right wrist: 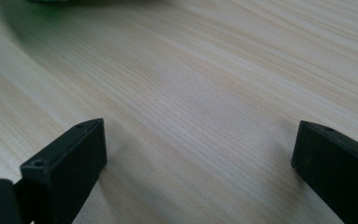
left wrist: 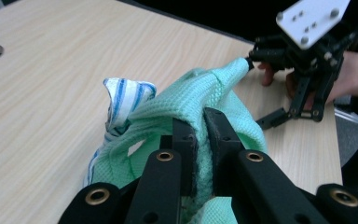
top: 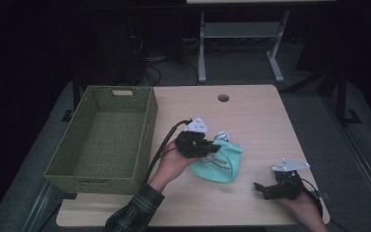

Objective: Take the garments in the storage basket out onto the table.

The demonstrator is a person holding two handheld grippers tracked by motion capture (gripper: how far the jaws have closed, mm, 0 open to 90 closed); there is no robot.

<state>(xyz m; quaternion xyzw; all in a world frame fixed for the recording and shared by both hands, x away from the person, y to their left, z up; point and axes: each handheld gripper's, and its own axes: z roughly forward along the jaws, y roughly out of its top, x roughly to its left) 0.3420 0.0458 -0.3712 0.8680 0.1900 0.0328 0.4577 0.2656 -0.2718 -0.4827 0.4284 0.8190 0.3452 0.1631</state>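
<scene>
From my remote station I read the table [top: 256, 121] as pale wood-grain laminate, smooth, with a low sheen; the basket [top: 104, 140] is woven green fibre, coarse and matt; the mint cloth [left wrist: 205, 98] is a waffle-textured knit, soft and matt; the striped cloth [left wrist: 123, 95] beneath it is a thinner, flatter weave in blue and white; the left gripper [left wrist: 199, 135] is black plastic, matt, with brass-coloured inserts, its jaws closed on the mint cloth; the right gripper [right wrist: 198, 149] has matt black, smooth-faced jaws, set well apart; its top plate [left wrist: 310, 21] looks like pale, dull flat sheet.
</scene>
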